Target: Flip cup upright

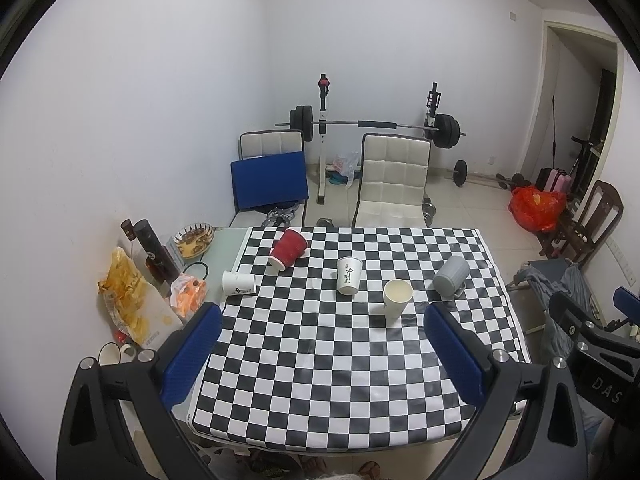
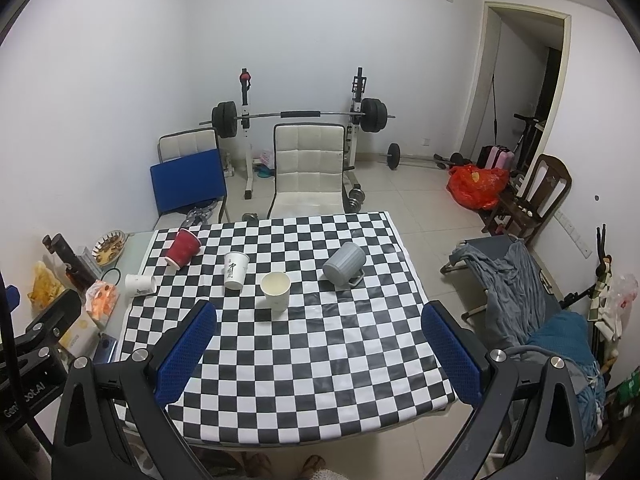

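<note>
walls: plain white | floor: pale tiles (image 2: 420, 200) | furniture: two white chairs (image 2: 308, 168), barbell rack (image 2: 300, 114), doorway (image 2: 520, 88)

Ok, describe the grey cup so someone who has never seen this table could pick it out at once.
Start at the checkered tablecloth and look to its right side, toward the far edge. The grey cup is there, ribbed, tipped over with its handle low against the cloth. The red cup and the three white paper cups all sit further left, and none of them has a handle.

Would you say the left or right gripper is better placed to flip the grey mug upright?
Right, probably. The grey mug lies tipped on the table's right side, nearer the open right gripper; the left gripper faces the paper cups.
</note>
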`<state>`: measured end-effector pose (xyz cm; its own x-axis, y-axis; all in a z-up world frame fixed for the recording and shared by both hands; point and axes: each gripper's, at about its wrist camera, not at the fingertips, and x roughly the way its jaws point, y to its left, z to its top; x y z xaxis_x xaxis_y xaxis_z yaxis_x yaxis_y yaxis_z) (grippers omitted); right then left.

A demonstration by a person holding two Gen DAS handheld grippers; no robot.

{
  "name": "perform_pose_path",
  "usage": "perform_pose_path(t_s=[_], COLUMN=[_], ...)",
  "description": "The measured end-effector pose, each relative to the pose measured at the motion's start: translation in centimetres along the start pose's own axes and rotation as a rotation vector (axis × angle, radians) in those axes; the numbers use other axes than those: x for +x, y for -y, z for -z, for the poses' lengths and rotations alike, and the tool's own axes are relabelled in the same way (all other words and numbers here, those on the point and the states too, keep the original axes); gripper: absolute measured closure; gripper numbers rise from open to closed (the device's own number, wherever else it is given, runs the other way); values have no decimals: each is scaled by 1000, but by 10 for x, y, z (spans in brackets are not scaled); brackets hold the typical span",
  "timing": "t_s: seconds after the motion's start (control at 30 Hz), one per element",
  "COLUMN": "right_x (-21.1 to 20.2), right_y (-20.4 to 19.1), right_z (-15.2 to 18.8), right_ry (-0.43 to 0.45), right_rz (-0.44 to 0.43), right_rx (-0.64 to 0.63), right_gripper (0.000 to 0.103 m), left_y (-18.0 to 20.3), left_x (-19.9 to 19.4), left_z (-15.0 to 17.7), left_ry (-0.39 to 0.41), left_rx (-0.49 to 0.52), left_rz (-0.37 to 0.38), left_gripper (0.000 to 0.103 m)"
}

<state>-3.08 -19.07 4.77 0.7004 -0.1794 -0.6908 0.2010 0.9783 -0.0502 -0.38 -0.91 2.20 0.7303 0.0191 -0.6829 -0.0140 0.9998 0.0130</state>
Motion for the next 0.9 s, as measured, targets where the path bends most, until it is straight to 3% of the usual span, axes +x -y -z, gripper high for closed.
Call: perform_pose_path(t_s=[0.67,0.9], right_x=[-1,27], right_y=[1,0], right_z=[0,-1], right_ry=[4,-41], right_rz=[-3,16], right_rx=[9,85], right_gripper=[0,0], left_y=[2,-7], left_x=[-7,44], left_z=[-2,9], left_ry=[16,24], left_rx=[5,36], left_rz=[7,-44], left_gripper=[0,0])
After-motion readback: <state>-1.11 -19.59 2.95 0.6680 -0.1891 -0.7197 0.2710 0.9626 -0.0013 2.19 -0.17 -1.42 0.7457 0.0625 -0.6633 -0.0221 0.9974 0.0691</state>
